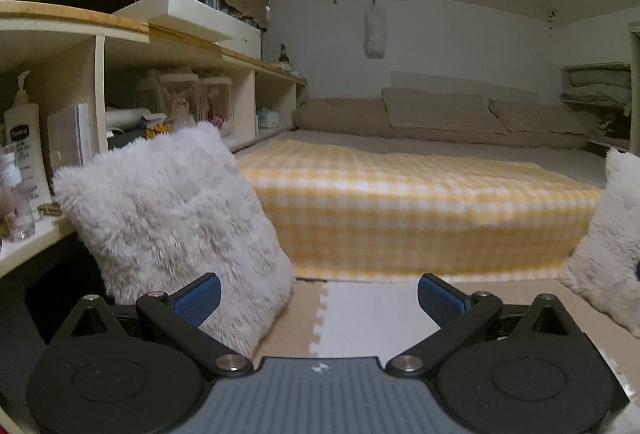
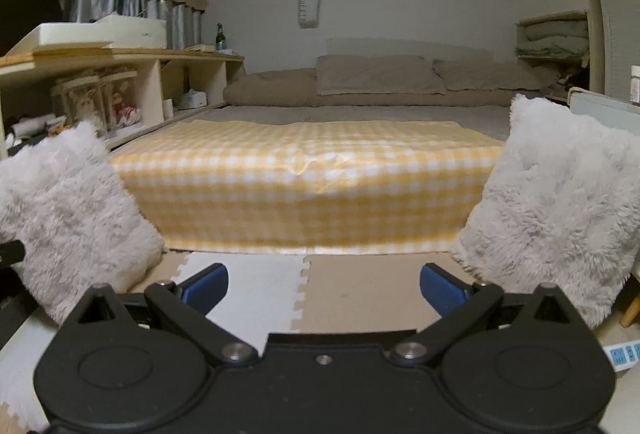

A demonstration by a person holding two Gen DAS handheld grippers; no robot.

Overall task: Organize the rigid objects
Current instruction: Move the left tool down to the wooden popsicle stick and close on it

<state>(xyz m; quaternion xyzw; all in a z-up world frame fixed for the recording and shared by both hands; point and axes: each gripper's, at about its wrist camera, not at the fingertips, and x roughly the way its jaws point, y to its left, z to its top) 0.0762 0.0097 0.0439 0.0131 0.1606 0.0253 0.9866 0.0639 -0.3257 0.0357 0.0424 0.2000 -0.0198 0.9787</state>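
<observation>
Two claws, left and right, both spread, empty. Left cushion ahead-left of bed, touching left claw's pad; left nearer.

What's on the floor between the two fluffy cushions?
Only bare foam floor mat, white and tan tiles, between the left cushion and right cushion in the right wrist view.
</observation>
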